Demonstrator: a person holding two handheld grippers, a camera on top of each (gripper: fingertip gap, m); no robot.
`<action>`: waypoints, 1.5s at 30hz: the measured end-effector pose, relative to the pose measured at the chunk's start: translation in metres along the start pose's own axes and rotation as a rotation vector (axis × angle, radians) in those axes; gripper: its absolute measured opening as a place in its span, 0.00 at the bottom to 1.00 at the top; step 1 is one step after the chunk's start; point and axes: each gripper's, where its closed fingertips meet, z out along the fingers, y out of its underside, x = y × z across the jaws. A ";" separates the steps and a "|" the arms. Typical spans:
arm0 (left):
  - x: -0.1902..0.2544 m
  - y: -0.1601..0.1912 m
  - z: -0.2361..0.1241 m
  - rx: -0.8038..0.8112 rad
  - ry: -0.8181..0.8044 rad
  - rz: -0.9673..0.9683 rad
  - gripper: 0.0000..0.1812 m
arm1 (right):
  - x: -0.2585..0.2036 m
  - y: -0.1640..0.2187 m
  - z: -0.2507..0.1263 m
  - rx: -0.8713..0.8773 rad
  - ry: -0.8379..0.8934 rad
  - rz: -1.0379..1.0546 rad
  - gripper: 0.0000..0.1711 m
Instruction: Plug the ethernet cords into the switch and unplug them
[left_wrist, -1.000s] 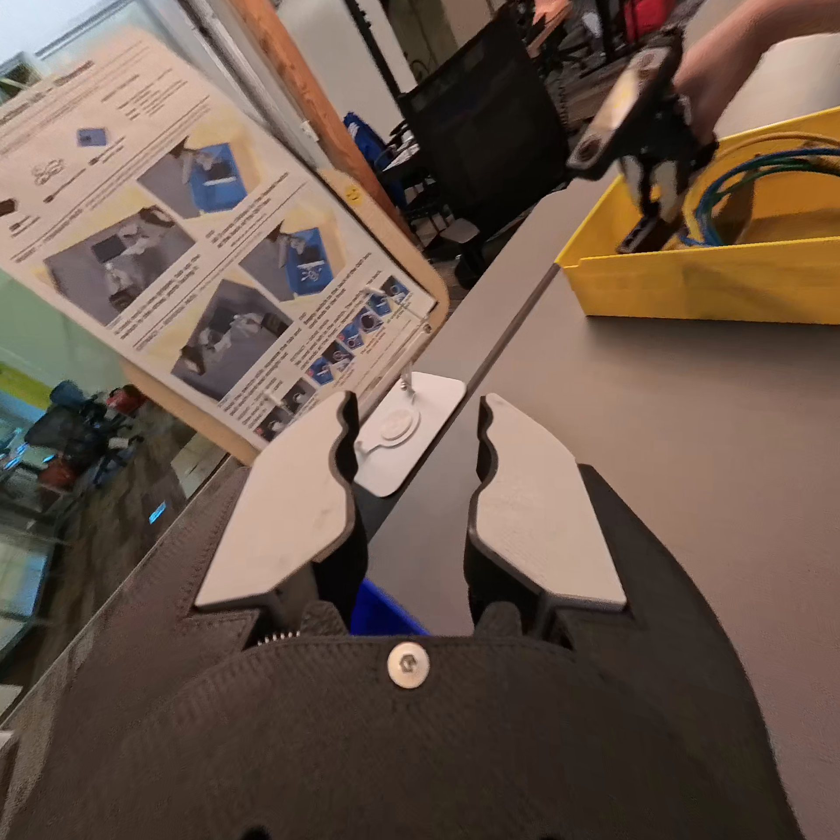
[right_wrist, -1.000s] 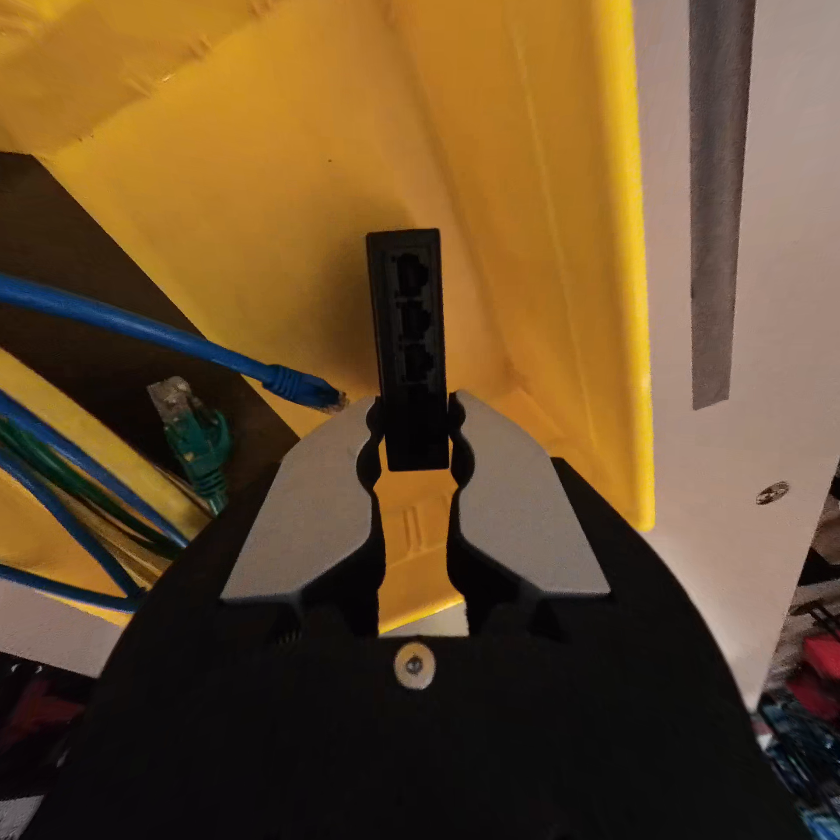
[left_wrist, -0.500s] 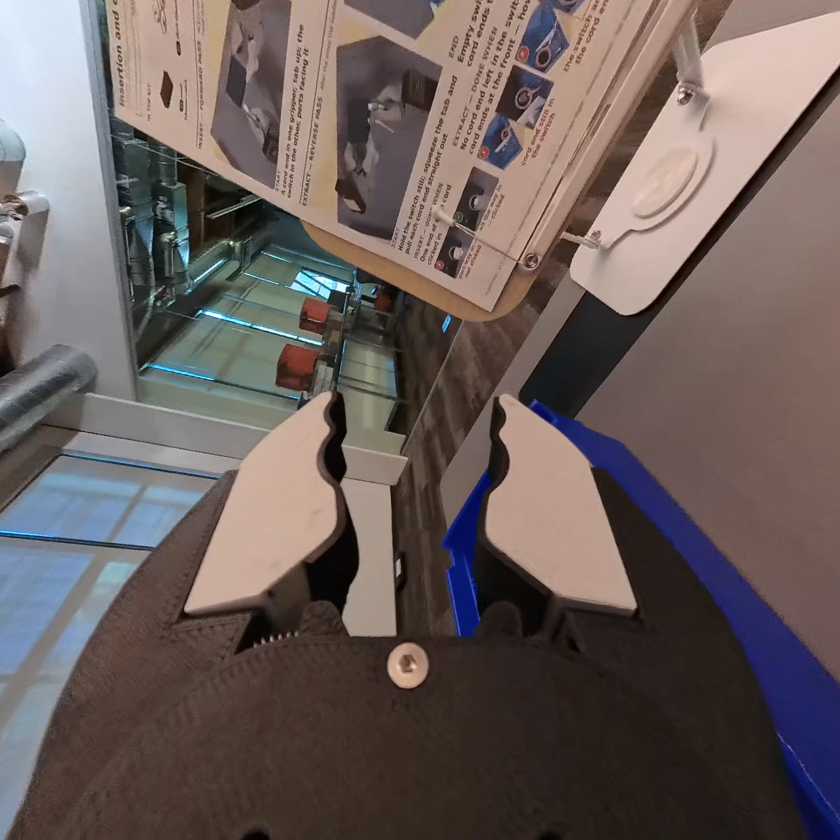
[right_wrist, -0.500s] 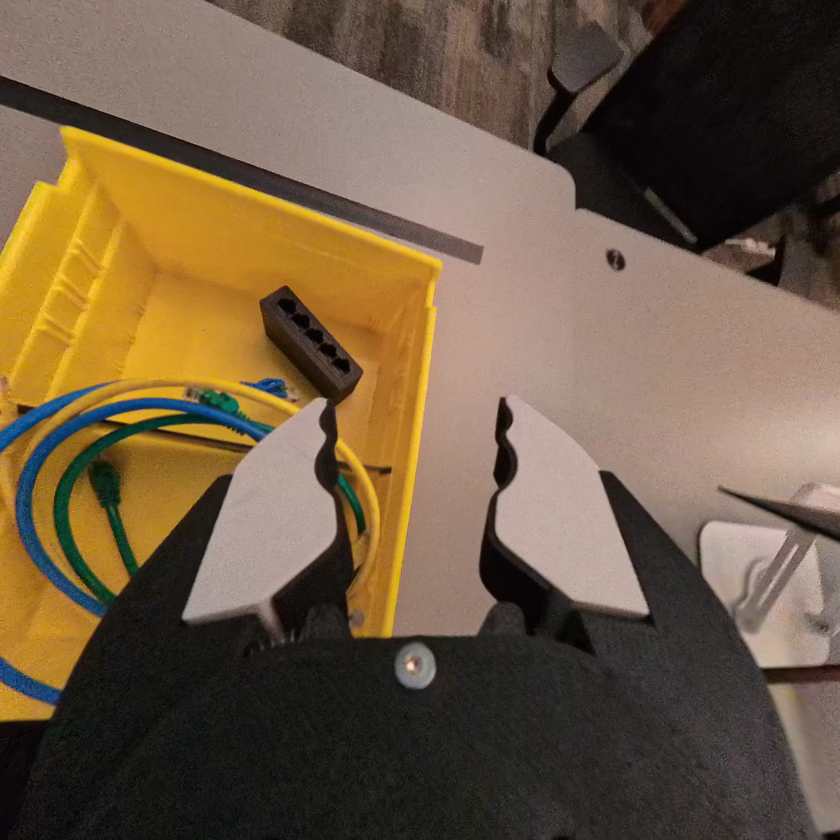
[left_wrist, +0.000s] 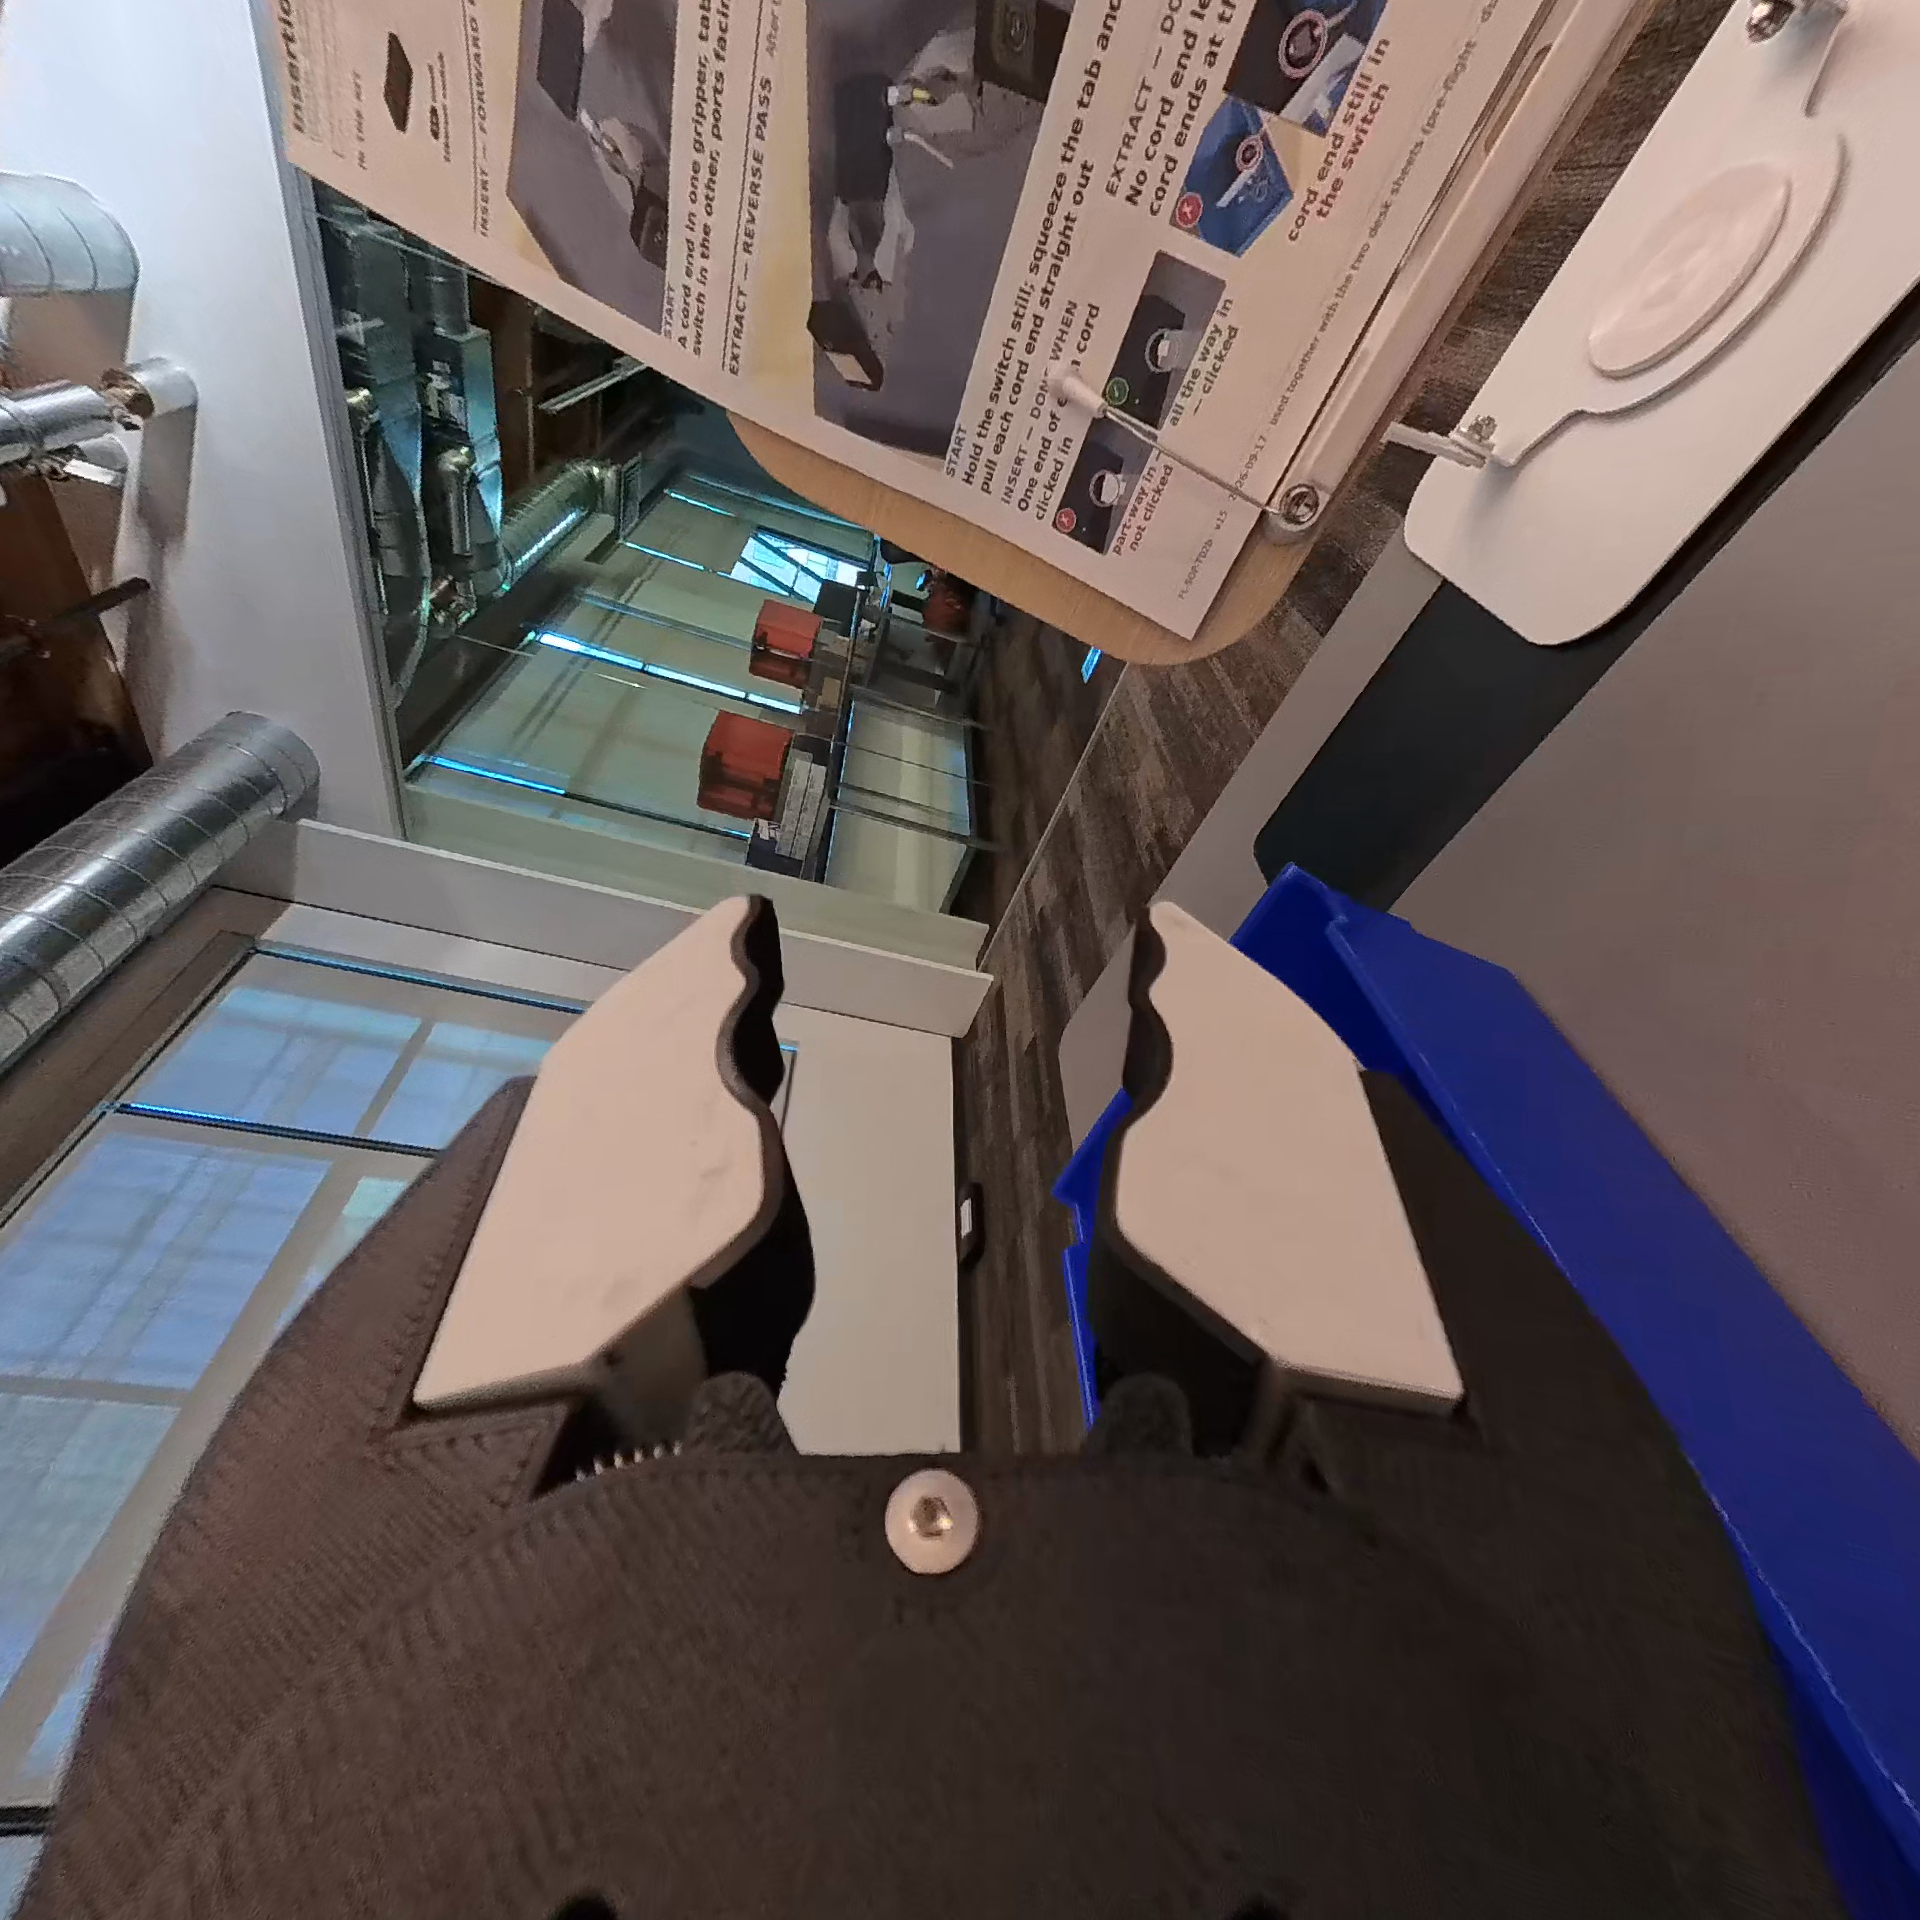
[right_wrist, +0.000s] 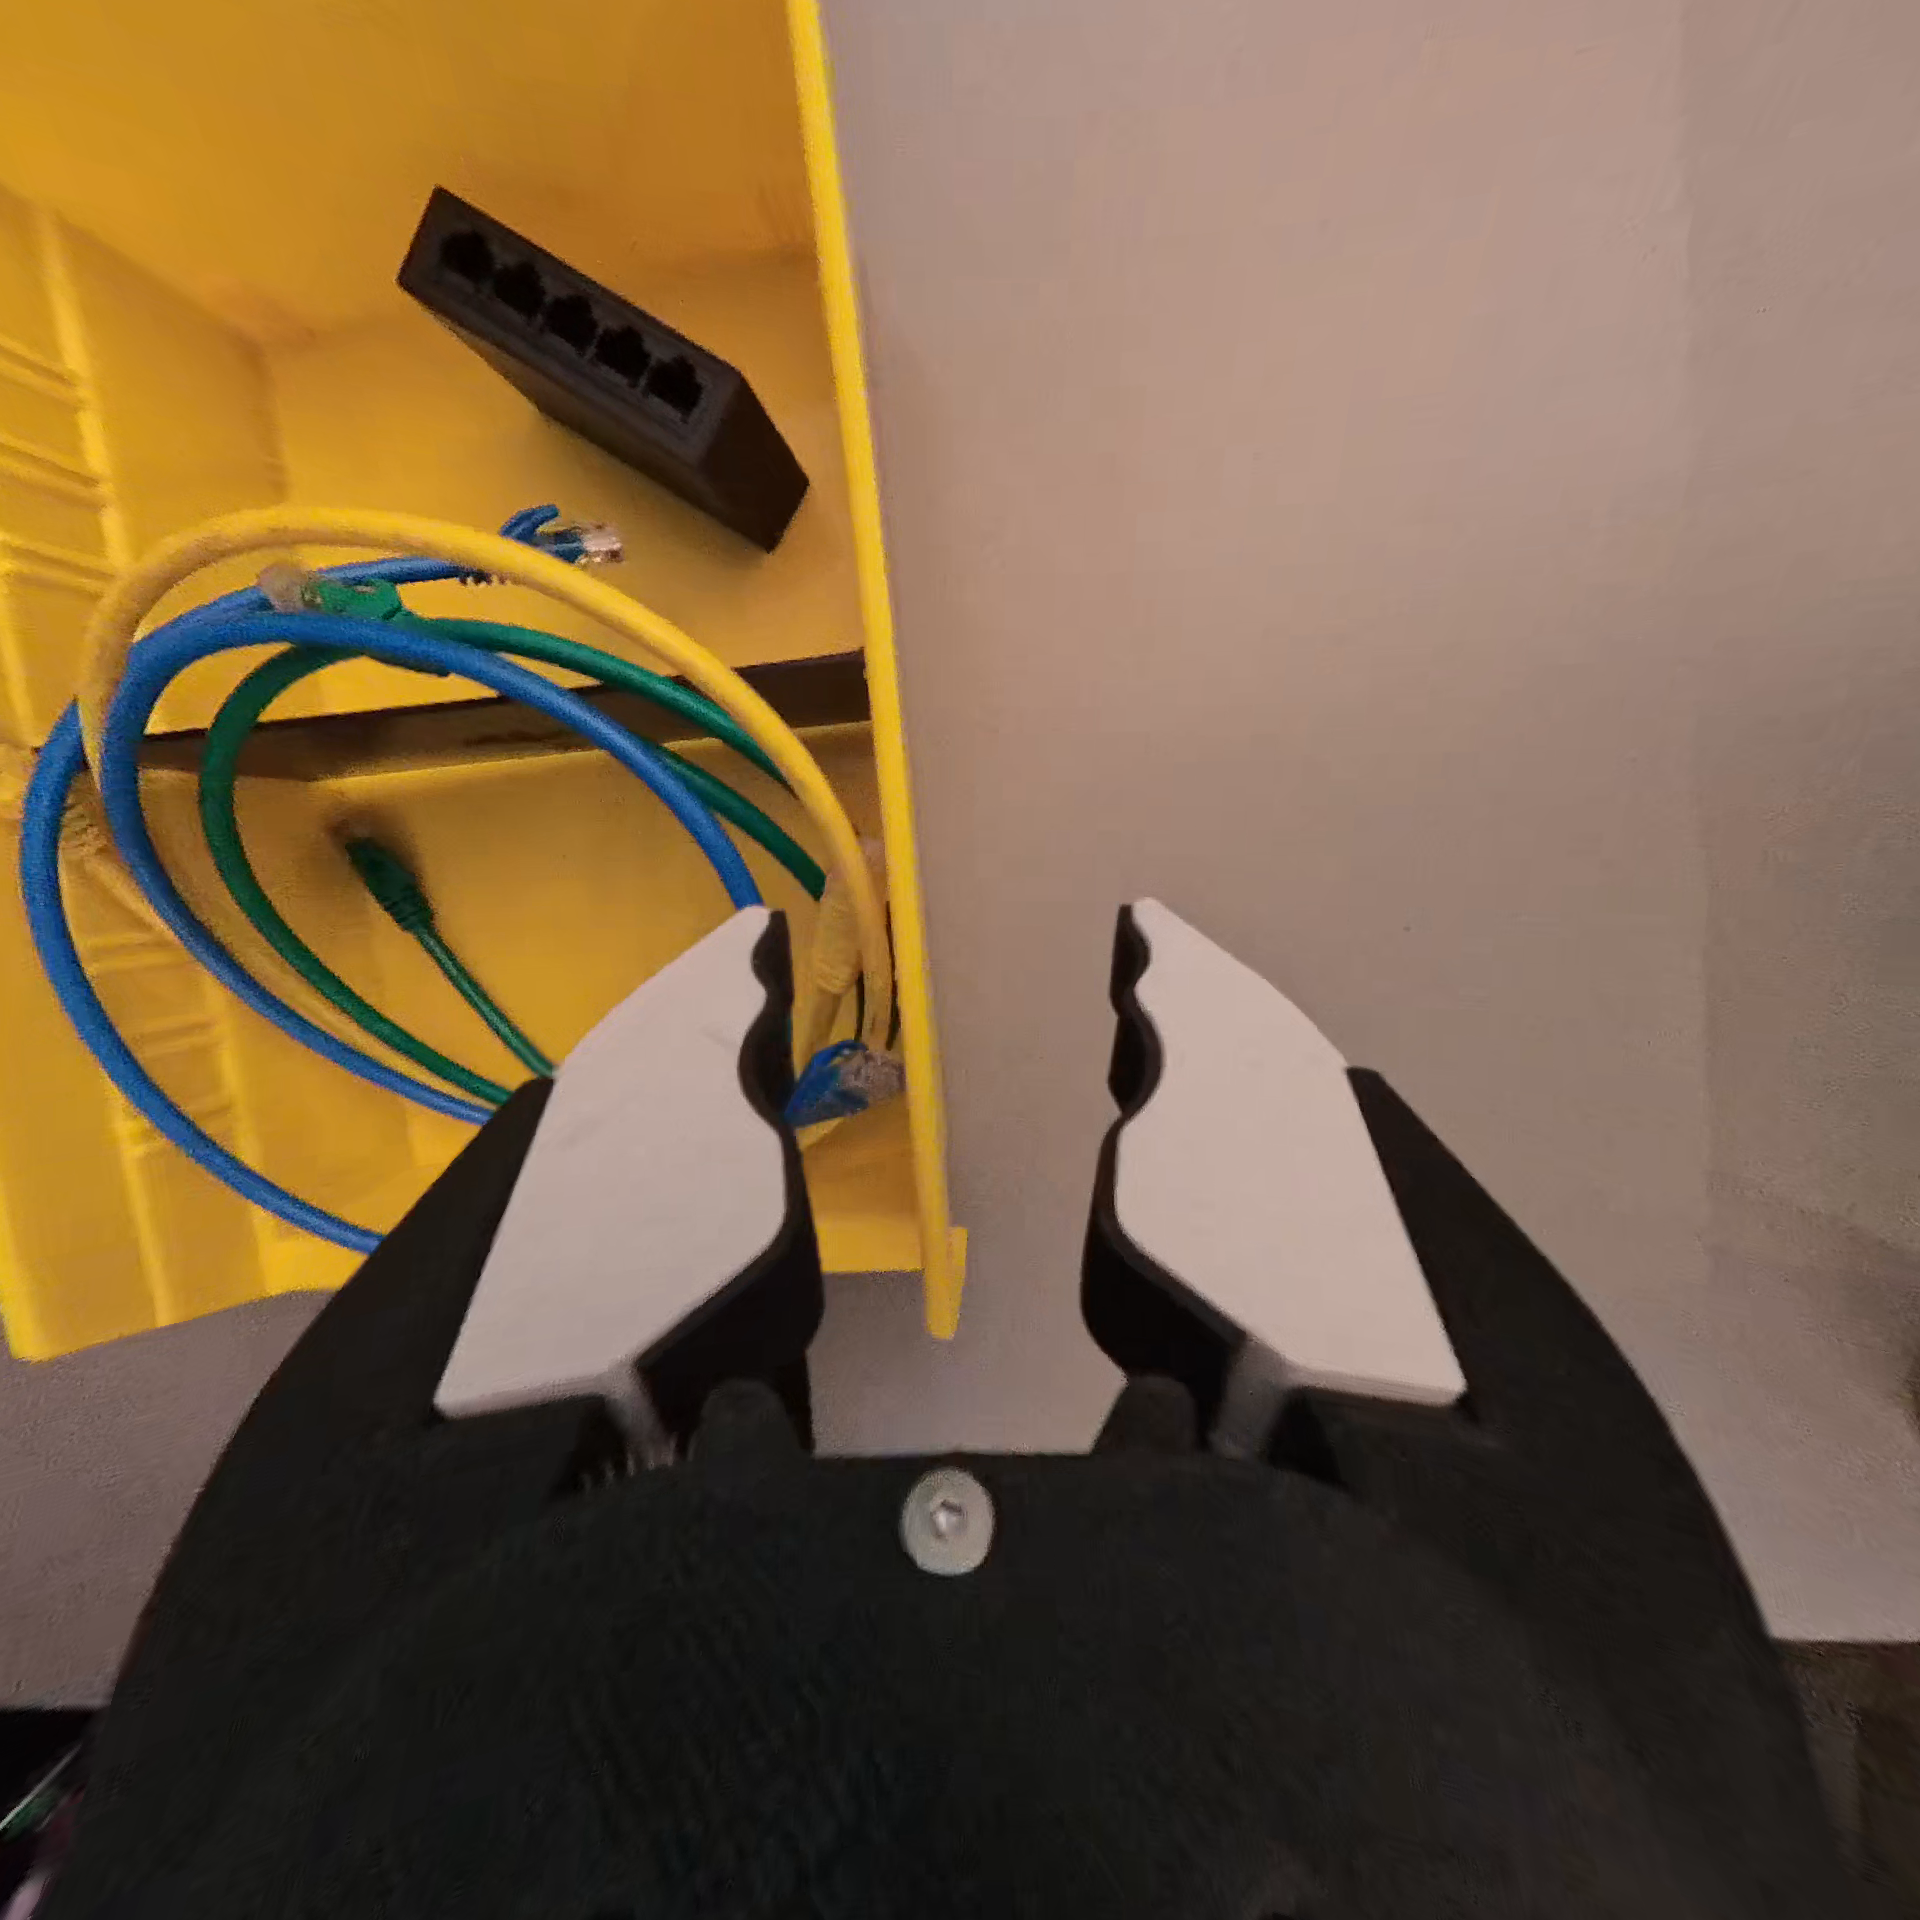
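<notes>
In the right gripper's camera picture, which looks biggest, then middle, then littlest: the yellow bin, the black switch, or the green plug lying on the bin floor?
Largest to smallest, as they look in the right wrist view:
1. Yellow bin, filling most of the left side.
2. Black switch, lying in the bin.
3. Green plug, clearly the smallest.

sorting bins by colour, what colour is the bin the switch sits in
Yellow: the bin holding the black switch shows best in the right wrist view.

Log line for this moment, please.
left gripper: open, empty | right gripper: open, empty | switch: in yellow bin, ports empty | cords: coiled, unplugged
</notes>
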 end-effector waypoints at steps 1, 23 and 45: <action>0.001 0.001 0.000 -0.002 0.005 -0.006 0.36 | -0.001 0.006 0.003 -0.033 -0.006 -0.015 0.35; 0.020 0.265 -0.028 -0.739 0.559 -1.136 0.43 | -0.037 0.042 0.046 -0.385 -0.070 -0.123 0.18; 0.132 0.293 -0.057 -1.031 1.084 -1.050 0.05 | -0.035 0.033 0.037 -0.312 -0.074 -0.112 0.03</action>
